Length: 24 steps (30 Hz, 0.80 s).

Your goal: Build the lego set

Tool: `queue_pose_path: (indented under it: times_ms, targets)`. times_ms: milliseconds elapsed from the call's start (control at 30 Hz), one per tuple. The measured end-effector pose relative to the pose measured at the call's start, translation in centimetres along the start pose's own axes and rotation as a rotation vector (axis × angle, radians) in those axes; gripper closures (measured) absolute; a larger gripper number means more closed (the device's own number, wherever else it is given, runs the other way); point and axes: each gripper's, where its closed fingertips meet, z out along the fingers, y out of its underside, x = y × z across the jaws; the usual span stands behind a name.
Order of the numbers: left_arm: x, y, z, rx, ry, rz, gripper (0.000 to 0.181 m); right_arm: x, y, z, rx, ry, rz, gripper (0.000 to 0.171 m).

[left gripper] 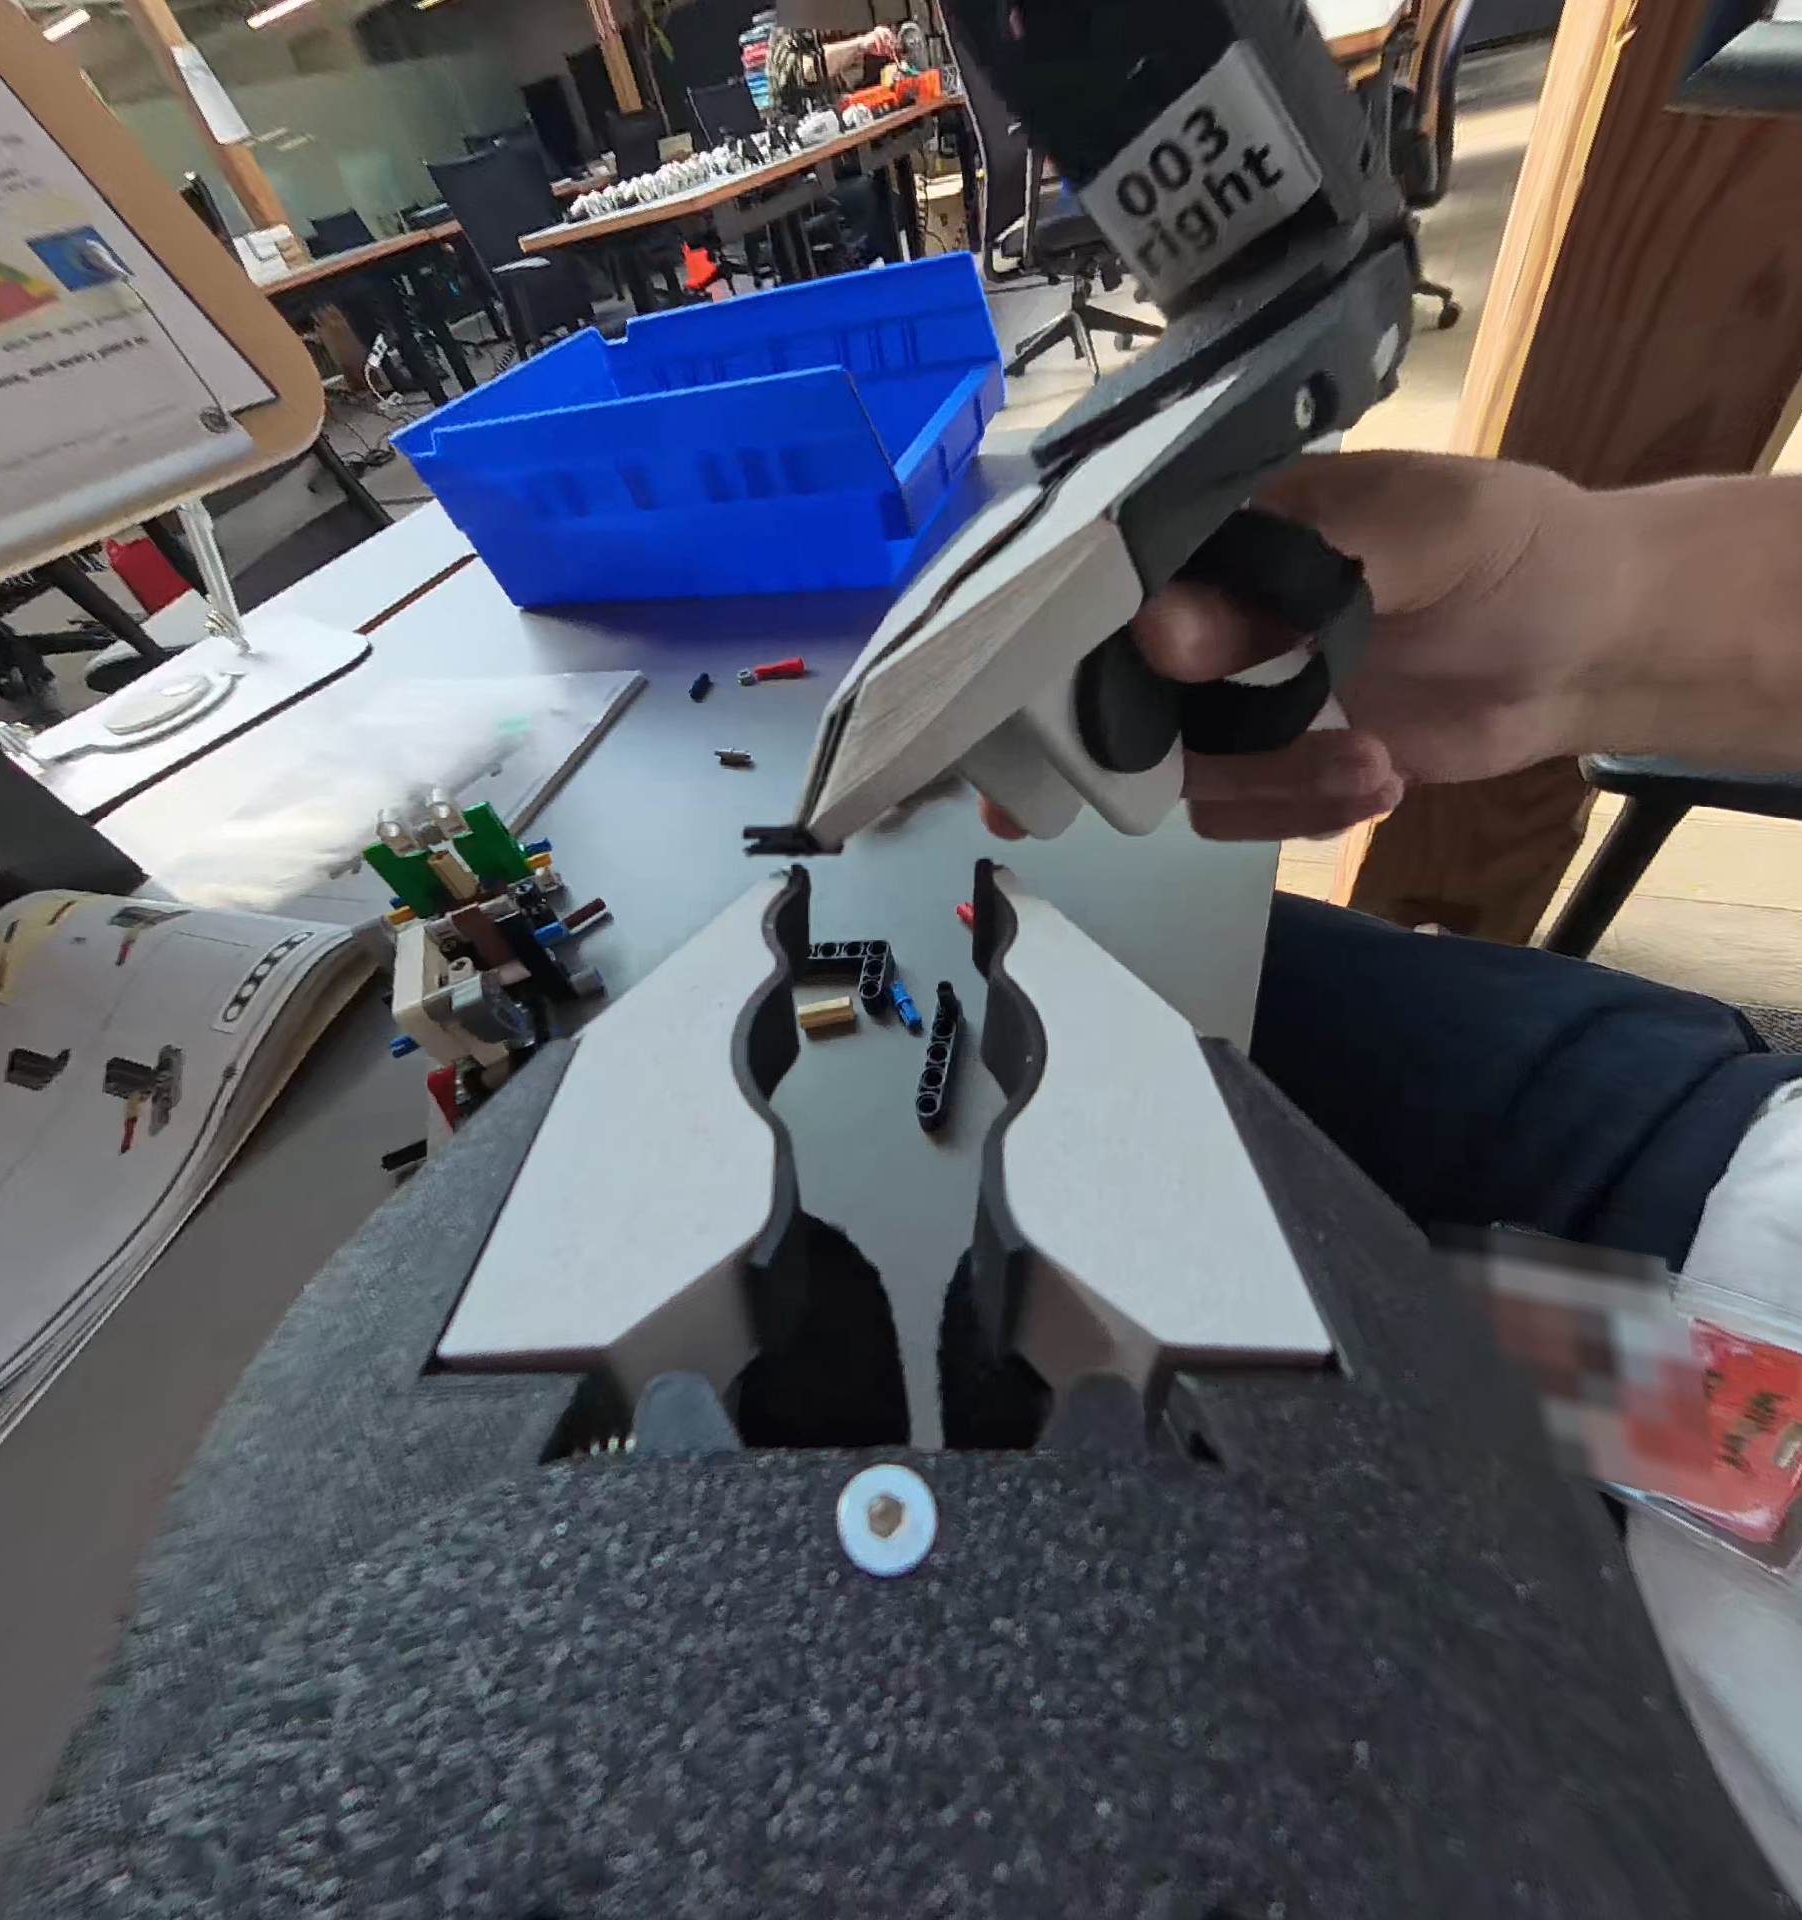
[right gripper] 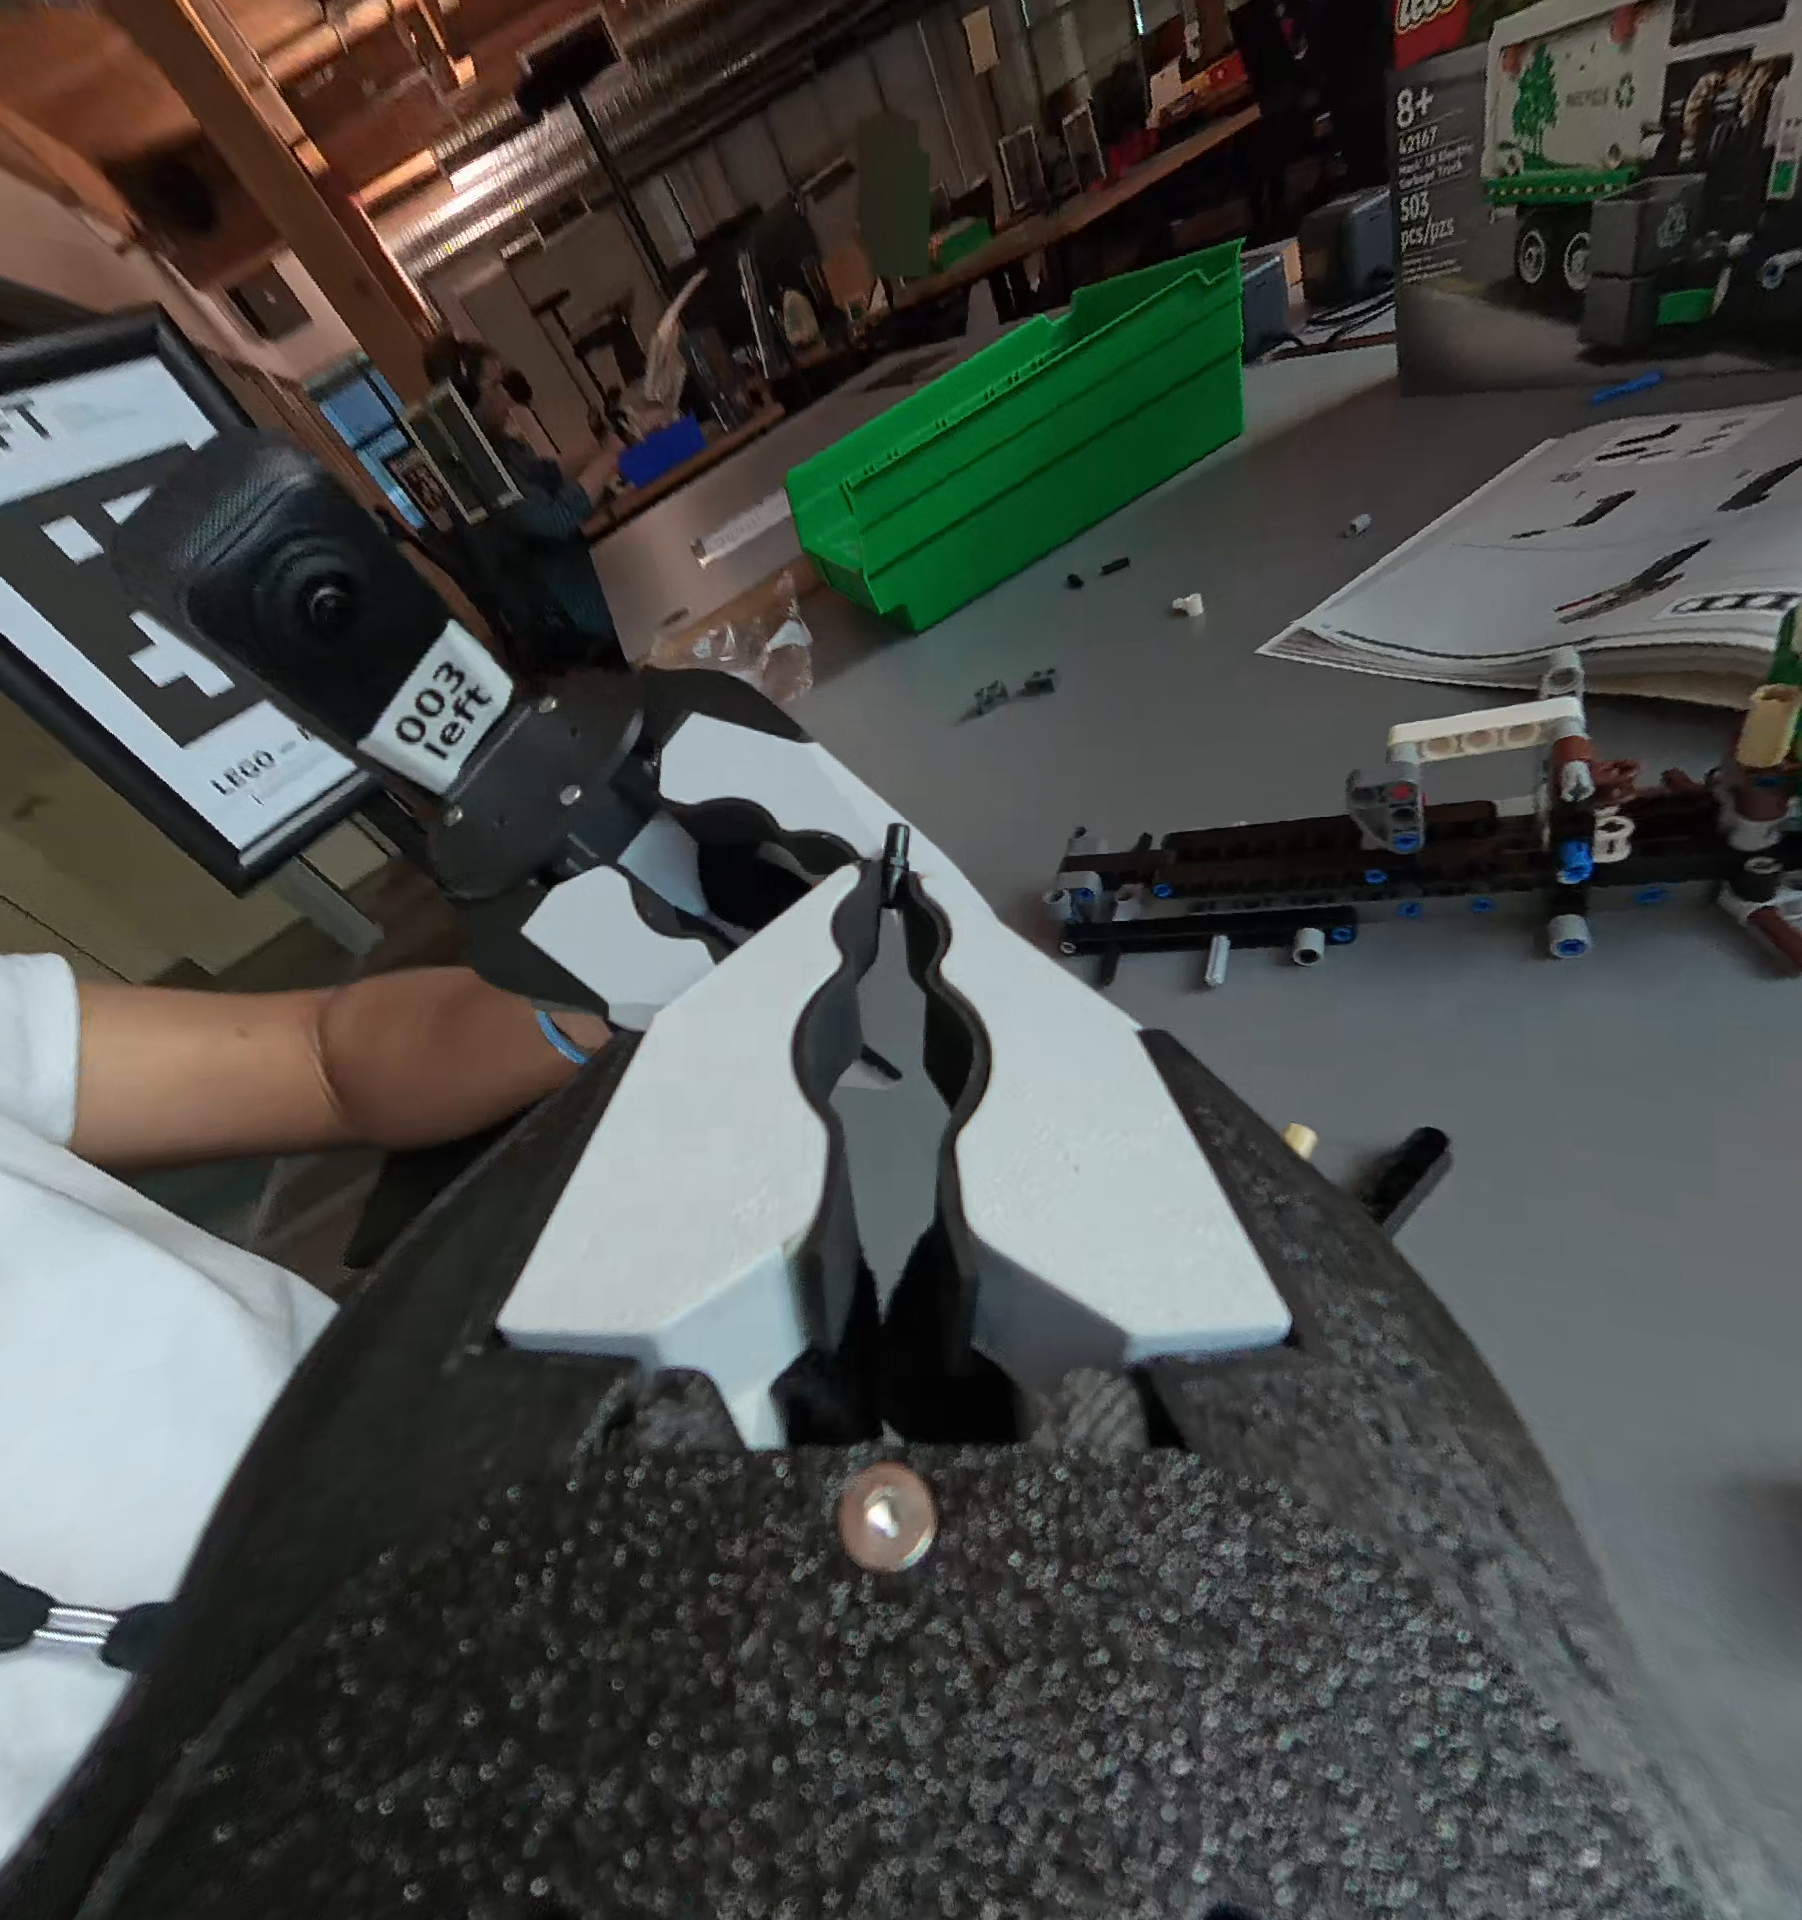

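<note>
Holding a small black pin (right gripper: 894, 844) clamped between the tips of our right gripper (right gripper: 889, 883), we are keeping it raised above the grey table (right gripper: 1292, 1195), with the pin sticking out past the fingertips. In the left wrist view that same right gripper (left gripper: 809, 836) is coming in from the upper right, a hand (left gripper: 1396, 644) wrapped round its handle, and the black pin (left gripper: 772, 837) is poking out sideways just above the tips of our left gripper (left gripper: 886, 883). Our left gripper is standing apart with nothing between its fingers; through the gap we are seeing loose parts lying on the table: a black L-shaped beam (left gripper: 855, 961), a tan connector (left gripper: 825, 1015), a blue pin (left gripper: 905, 1003) and a straight black beam (left gripper: 938, 1055).

Taking the partly built truck chassis (right gripper: 1396, 862) as our landmark, the pin is hanging to its left and well apart from it in the right wrist view. Behind the chassis an open instruction booklet (right gripper: 1562, 551) is lying flat, and farther back and to the left of it a green bin (right gripper: 1022, 478) is sitting on the table. The set's box (right gripper: 1624, 197) is standing upright behind the booklet. In the left wrist view the chassis (left gripper: 481, 956) is showing end-on, left of our open fingers, with a blue bin (left gripper: 710, 447) well beyond it.
</note>
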Motion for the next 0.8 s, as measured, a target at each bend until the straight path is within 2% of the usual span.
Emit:
queue_pose_path:
  times_ms: [167,233,533,800]
  targets:
    - [-0.6,-1.1,-0.6,0.051,-0.137,0.103,0.163,-0.9,-0.7,-0.1,0.083,-0.110,0.170,0.168]
    - [-0.8,-1.2,-0.6,0.055,-0.168,0.127,0.167,-1.0,-0.7,-0.1,0.088,-0.117,0.157,0.168]
    - [-0.9,-1.0,-0.6,0.041,-0.192,0.170,0.165,-0.8,-0.4,-0.3,0.081,-0.164,0.208,0.168]
    - [-1.7,-1.0,-0.9,0.047,-0.226,0.177,0.161,0.2,-0.1,-0.4,0.066,-0.123,0.193,0.168]
